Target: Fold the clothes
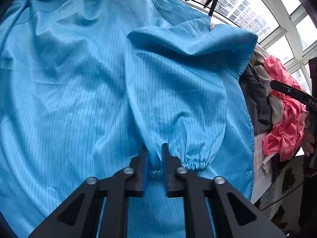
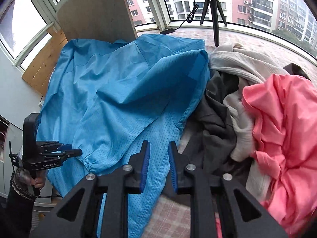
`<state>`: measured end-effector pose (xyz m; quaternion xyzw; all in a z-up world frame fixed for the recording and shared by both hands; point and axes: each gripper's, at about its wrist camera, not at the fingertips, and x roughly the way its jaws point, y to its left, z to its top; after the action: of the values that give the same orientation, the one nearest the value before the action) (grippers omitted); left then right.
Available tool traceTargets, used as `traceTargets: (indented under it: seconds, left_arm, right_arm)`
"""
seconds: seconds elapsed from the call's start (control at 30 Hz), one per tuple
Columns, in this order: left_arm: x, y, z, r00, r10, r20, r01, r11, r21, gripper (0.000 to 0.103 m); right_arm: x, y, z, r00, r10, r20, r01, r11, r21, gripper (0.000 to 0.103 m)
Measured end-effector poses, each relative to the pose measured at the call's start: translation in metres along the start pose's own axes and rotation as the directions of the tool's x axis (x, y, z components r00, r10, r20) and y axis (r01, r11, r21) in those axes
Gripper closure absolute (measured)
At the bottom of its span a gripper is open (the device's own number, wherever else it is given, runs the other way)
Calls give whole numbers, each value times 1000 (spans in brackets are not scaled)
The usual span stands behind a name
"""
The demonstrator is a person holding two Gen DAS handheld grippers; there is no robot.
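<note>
Blue striped coat (image 1: 79, 99) lies spread across the frame's middle, thin, limp and slippery; its elastic cuff (image 1: 155, 171) gives the firmest hold. My left tongs (image 1: 154, 164) are clenched on that cuff. My right tongs (image 2: 158, 158) hang released over the coat's lower edge. Pink garment (image 2: 283, 129) and grey clothes (image 2: 233, 63) crowd the right.

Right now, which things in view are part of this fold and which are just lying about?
In the job:
- blue striped garment, spread out
- its sleeve cuff, pinched in the left tool
- right tool, open, nothing between its pads

Lying about:
- pink garment, heaped
- dark garment
- cream garment
- tripod by the window
- wooden board
</note>
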<state>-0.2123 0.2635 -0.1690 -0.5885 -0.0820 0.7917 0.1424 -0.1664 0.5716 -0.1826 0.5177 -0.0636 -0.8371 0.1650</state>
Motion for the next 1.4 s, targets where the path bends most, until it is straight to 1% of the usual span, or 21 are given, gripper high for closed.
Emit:
traceTargets:
  seconds: [0.13,0.27,0.33,0.43,0.53,0.57,0.6,0.67,0.7,0.73,0.8,0.87,0.9,0.97,1.03,1.1,1.17,1.23,1.27,1.33,1.4]
  left_arm:
    - [-39,-1,-4,998,-3,69,5,1000,-28,99]
    - [-93,5,-23,992,-16,127,26,997,-75,99]
    - [-119,9,-47,990,-22,138,38,993,-115,99]
    - [-149,26,-99,991,-26,130,55,973,-225,99]
    - [-164,49,-152,994,28,108,11,939,-344,100]
    - [-166,56,-163,994,45,100,-4,927,-376,103]
    - [-165,61,-168,994,57,98,-14,921,-390,103]
    - [-160,68,-169,992,77,100,-32,919,-394,102]
    - [-155,68,-167,991,88,102,-43,923,-383,96]
    - [-147,62,-161,990,96,108,-52,935,-350,91]
    - [-126,43,-145,988,99,119,-67,965,-253,61]
    - [-99,15,-127,988,117,100,-105,988,-117,57]
    - [-86,1,-117,987,134,88,-131,991,-39,57]
    - [-62,-23,-101,978,191,82,-198,977,78,56]
    - [-39,-36,-88,965,250,76,-259,953,157,56]
    - [-18,-41,-79,946,318,65,-324,924,202,56]
    - [0,-41,-75,938,346,25,-342,909,236,57]
    - [12,-38,-73,928,373,-23,-354,898,262,81]
    - [14,-37,-72,926,375,-39,-352,898,265,103]
    - [5,-37,-70,948,316,-39,-298,923,243,102]
    - [-14,-38,-69,972,234,-24,-224,952,208,103]
  right_arm:
    - [45,-12,21,995,48,-85,-53,997,-47,84]
    - [86,-19,33,990,8,-138,-20,996,-85,84]
    - [97,-25,33,985,3,-171,-17,997,-78,84]
    - [89,-27,23,984,-6,-179,-16,992,-124,84]
    - [72,-24,10,985,4,-171,-36,982,-184,82]
    - [69,-25,7,985,15,-170,-47,982,-184,82]
    - [65,-26,5,985,26,-170,-57,981,-184,82]
    - [62,-27,1,984,31,-176,-65,980,-188,82]
    - [61,-28,2,984,21,-179,-54,981,-184,82]
    - [59,-29,3,984,20,-178,-50,985,-168,82]
    - [48,-28,8,985,71,-159,-91,988,-122,82]
    - [30,-23,16,988,98,-119,-112,986,-120,82]
    - [21,-21,21,989,108,-99,-119,985,-122,82]
    - [6,-11,40,992,105,-66,-114,982,-152,77]
    - [3,-6,68,992,111,-59,-118,982,-147,50]
    - [10,-6,98,996,81,-41,-85,989,-123,48]
    - [31,-12,127,997,39,-64,-45,995,-86,48]
    - [59,-24,152,995,-2,-104,-1,1000,-23,48]
    - [74,-31,162,991,-6,-131,7,1000,5,48]
    - [105,-41,181,984,-22,-179,33,998,61,48]
    - [132,-41,193,970,-84,-227,101,993,64,48]
